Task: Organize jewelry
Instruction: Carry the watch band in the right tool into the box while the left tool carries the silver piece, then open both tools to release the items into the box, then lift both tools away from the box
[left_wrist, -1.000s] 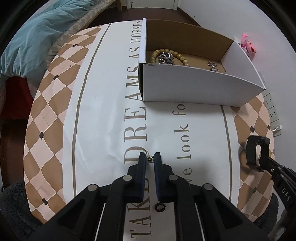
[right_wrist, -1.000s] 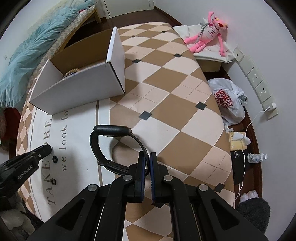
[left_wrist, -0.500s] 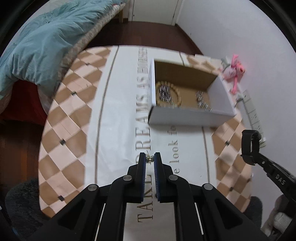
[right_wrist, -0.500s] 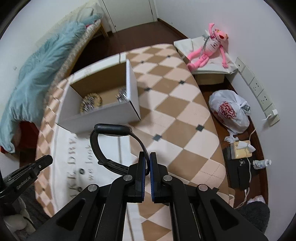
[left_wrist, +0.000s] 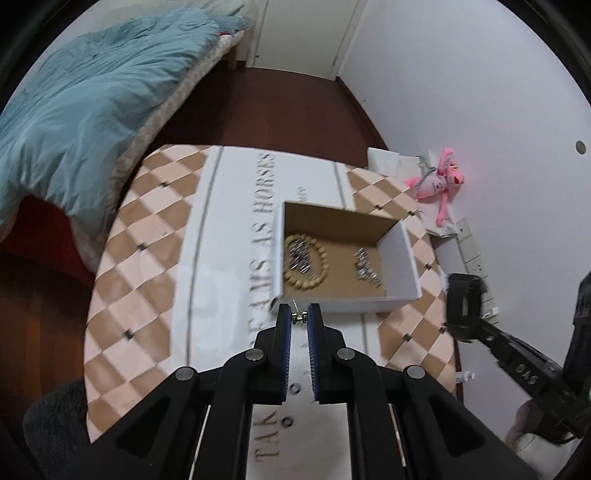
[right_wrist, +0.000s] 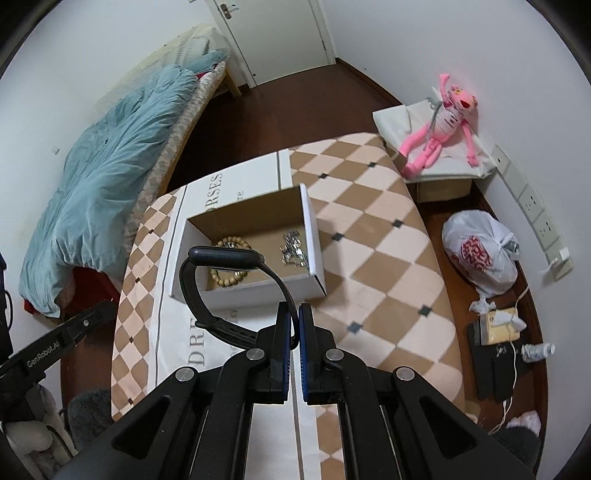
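Pinching a small earring (left_wrist: 299, 316), the left tool (left_wrist: 299, 321) was closed on it above the surface (left_wrist: 155, 280), just short of the box (left_wrist: 408, 251). The right tool (right_wrist: 294, 325) was clamped on a black band (right_wrist: 221, 258), its loop hanging clear, likely so both could drop in beside the beads (left_wrist: 306, 264).
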